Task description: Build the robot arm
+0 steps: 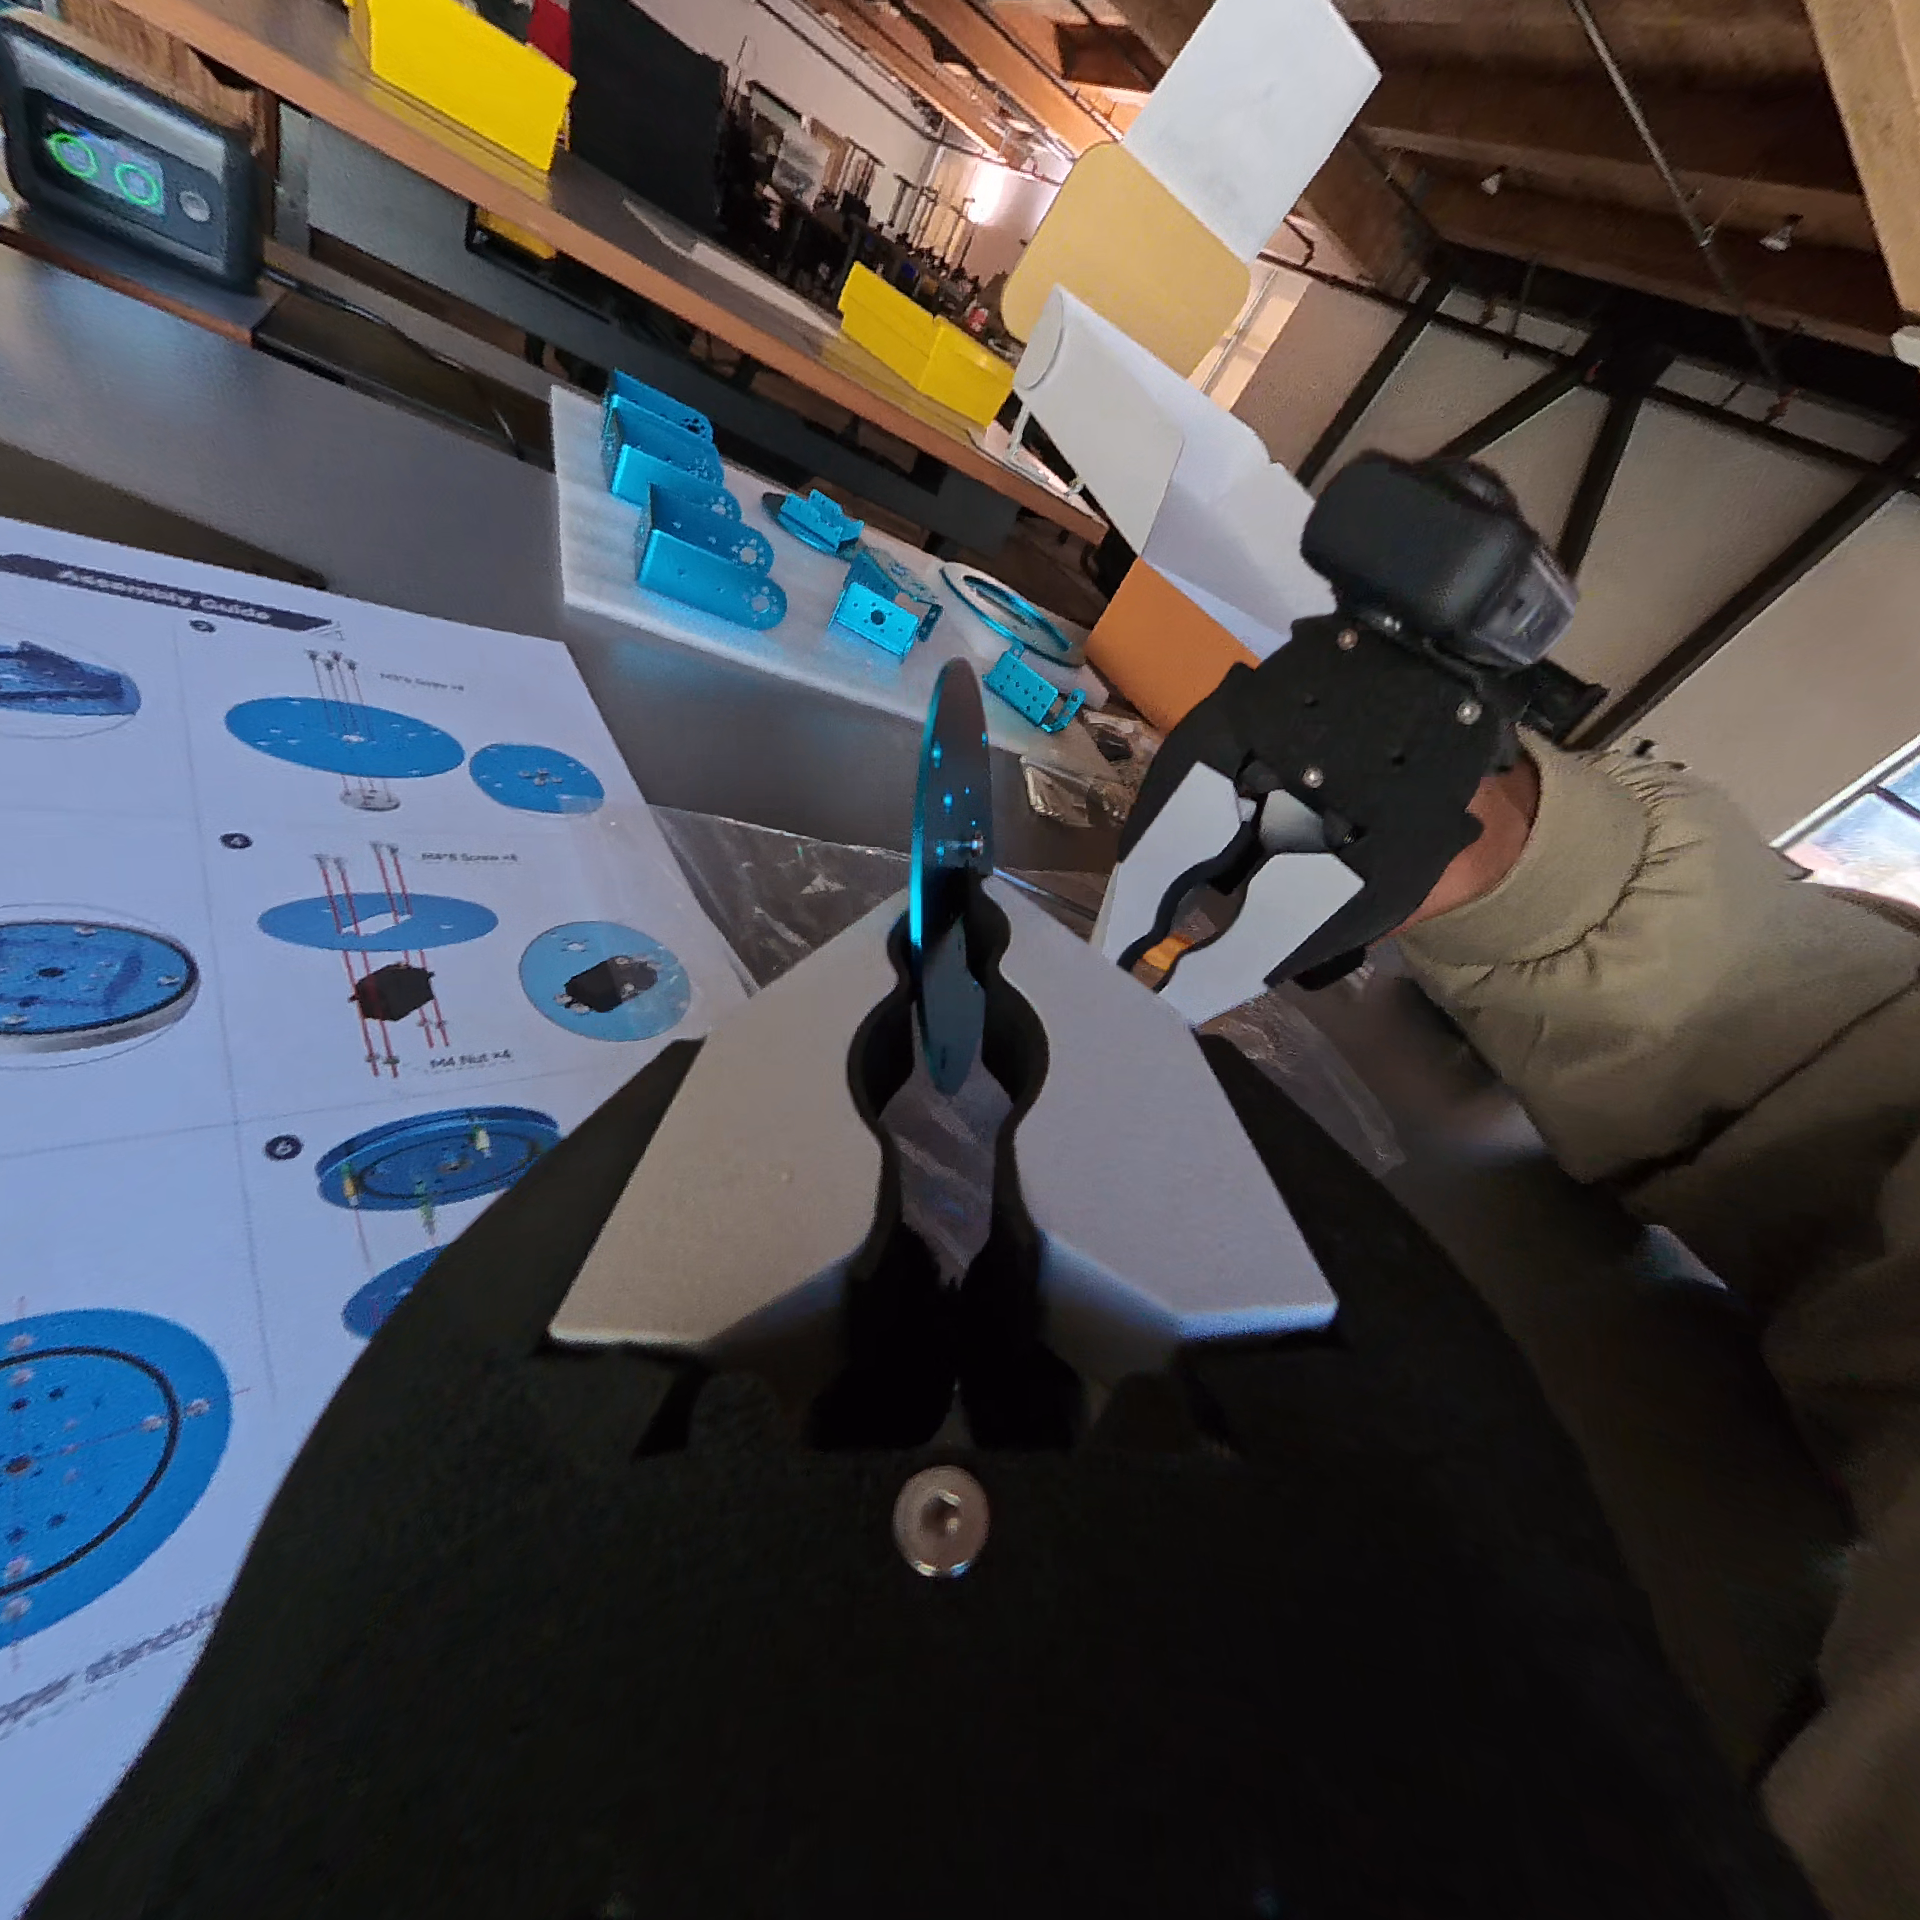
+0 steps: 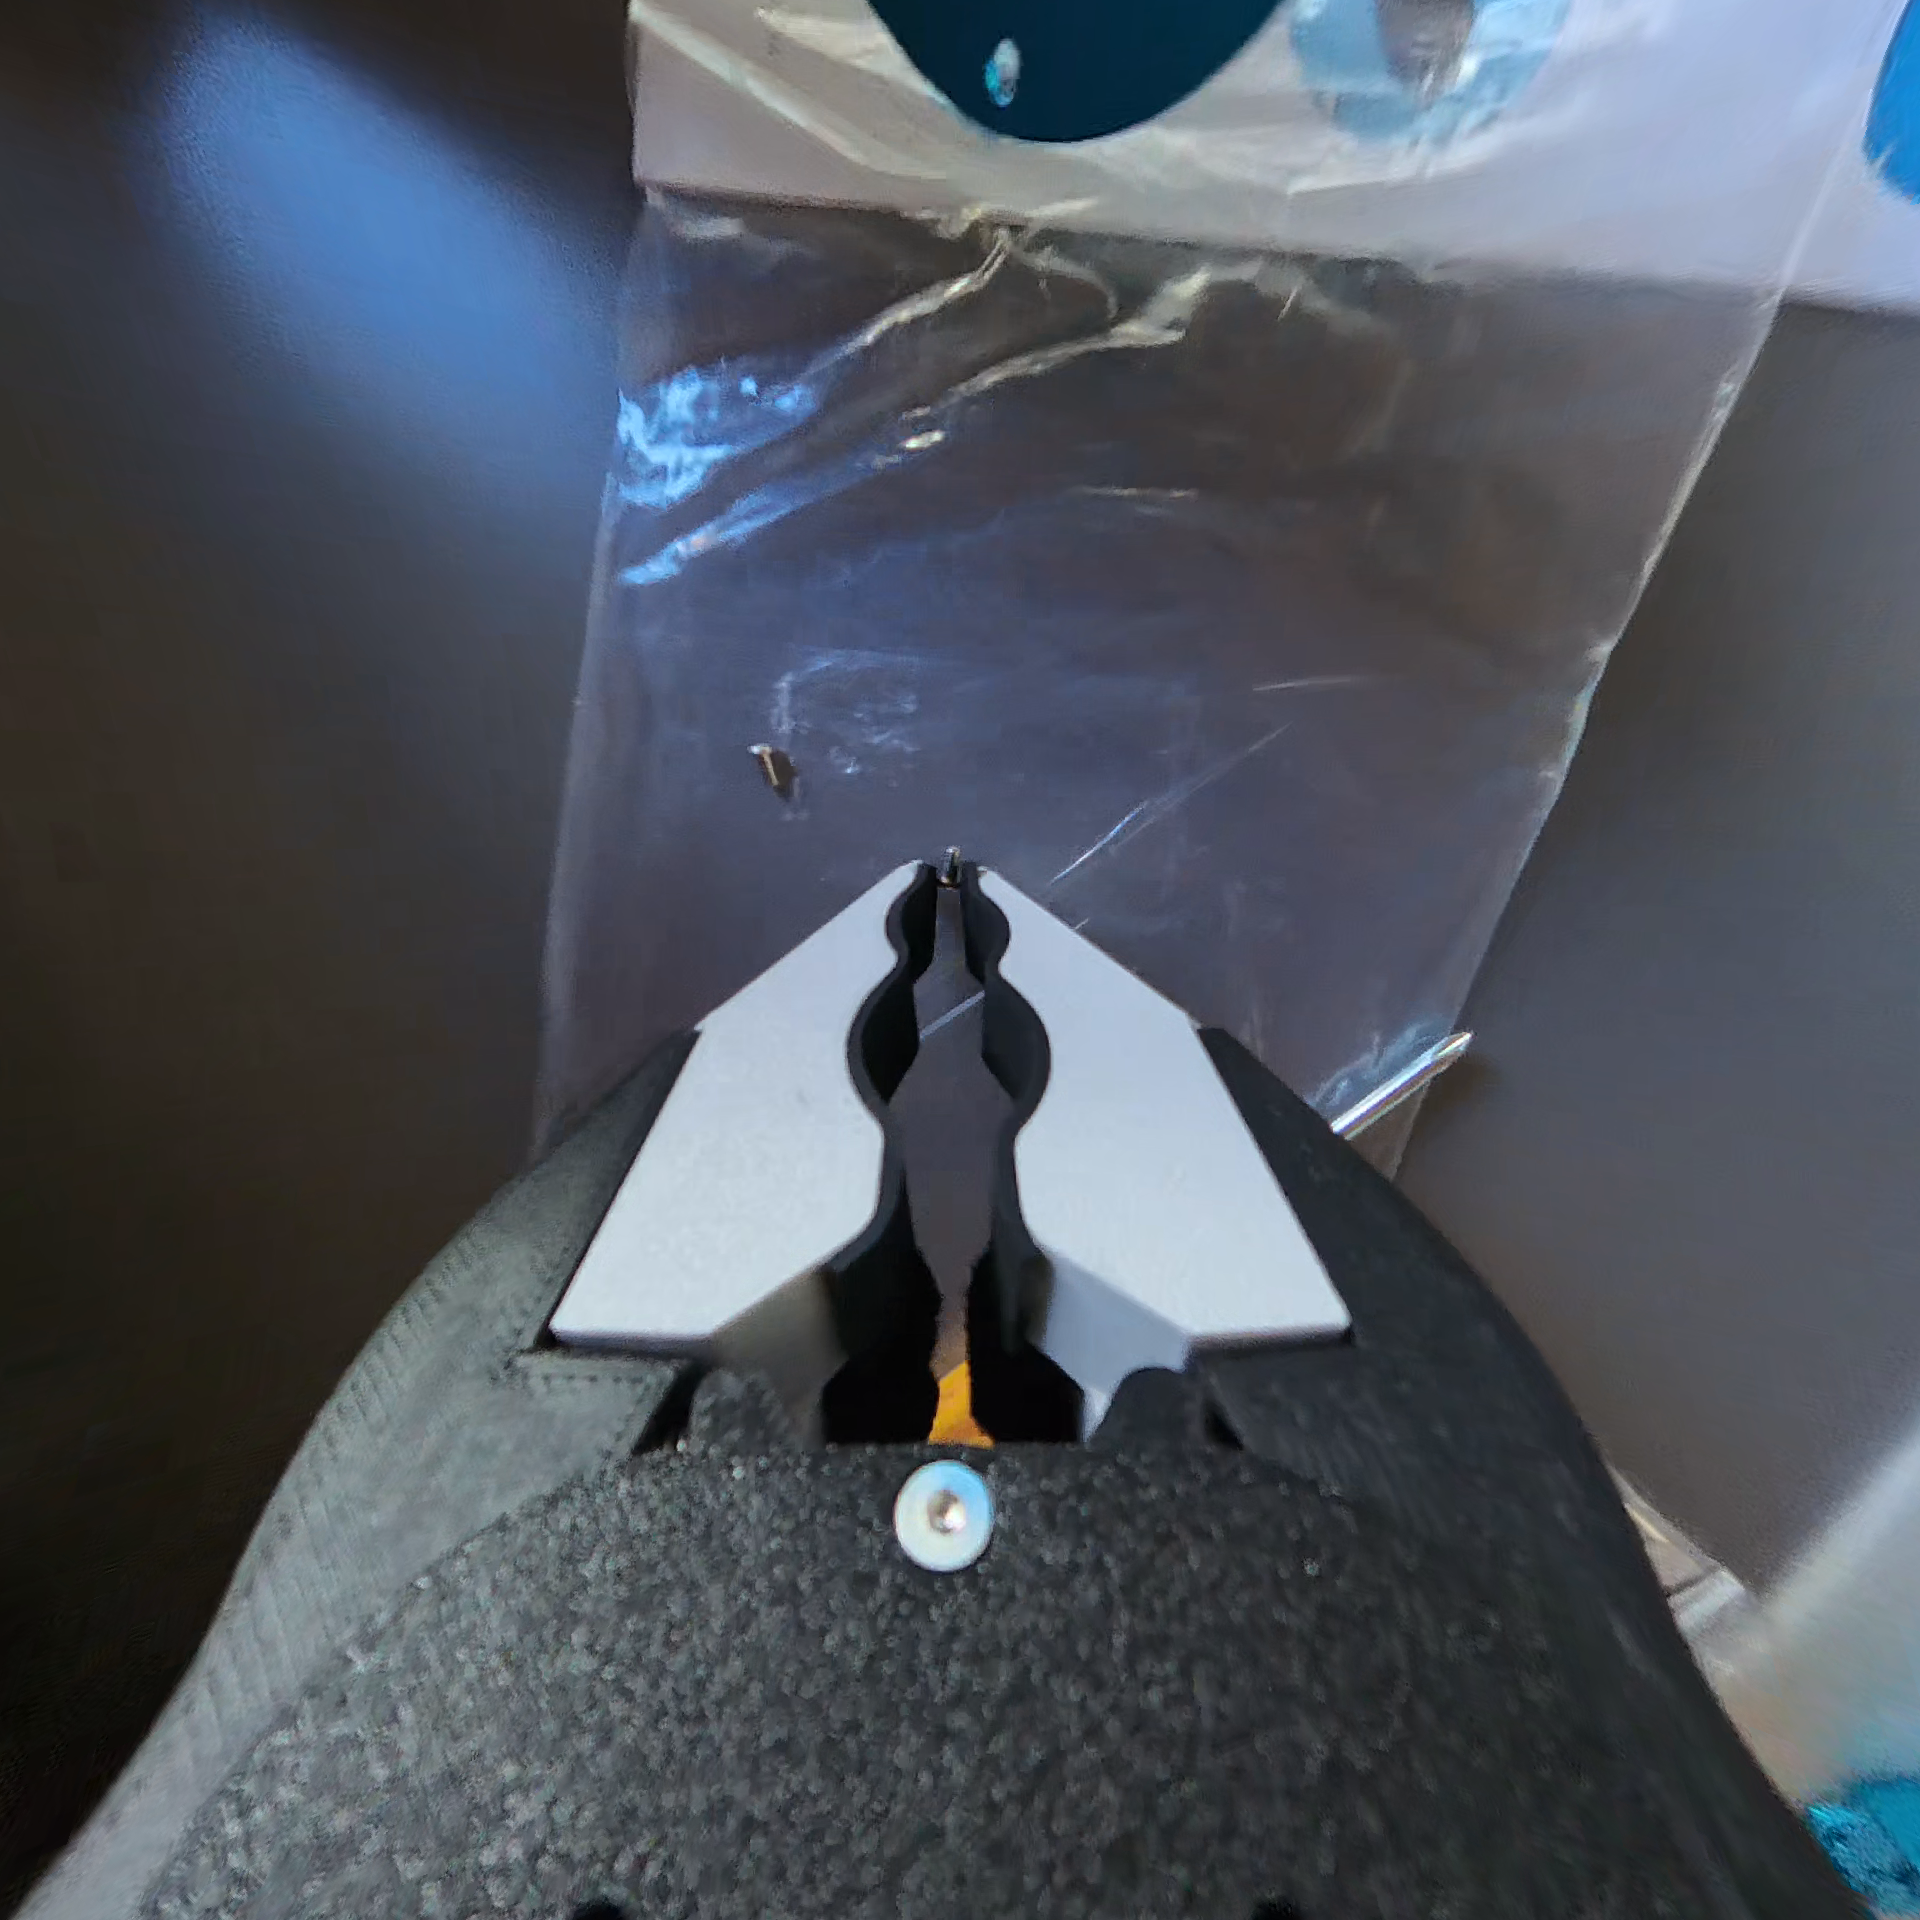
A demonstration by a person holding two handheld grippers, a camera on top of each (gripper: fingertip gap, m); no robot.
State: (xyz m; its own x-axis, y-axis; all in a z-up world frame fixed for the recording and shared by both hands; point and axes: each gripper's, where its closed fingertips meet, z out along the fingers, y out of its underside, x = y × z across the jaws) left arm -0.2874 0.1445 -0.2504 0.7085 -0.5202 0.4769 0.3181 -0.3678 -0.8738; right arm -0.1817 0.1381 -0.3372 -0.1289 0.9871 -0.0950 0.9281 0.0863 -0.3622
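My left gripper [image 1: 948, 935] is shut on a round blue metal disc [image 1: 948, 821], held on edge above the grey table. My right gripper [image 2: 948, 883] is shut on a tiny screw [image 2: 949, 864] at its fingertips, just over a clear plastic bag [image 2: 1091, 623] lying on the dark table. A second small screw [image 2: 771, 771] lies on the bag to the left of the tips. The right gripper also shows in the left wrist view [image 1: 1226, 935], to the right of the disc, held by a hand in a beige sleeve [image 1: 1621, 966].
A printed sheet with blue part diagrams [image 1: 260, 935] lies at left. A white foam tray [image 1: 623, 623] with several blue brackets [image 1: 696, 520] stands beyond. Yellow bins [image 1: 925, 343] and a device with a screen [image 1: 125, 177] sit farther back. A thin metal pin [image 2: 1403, 1081] lies at the bag's right edge. The tips of one gripper are about 15 cm away from the tips of the other.
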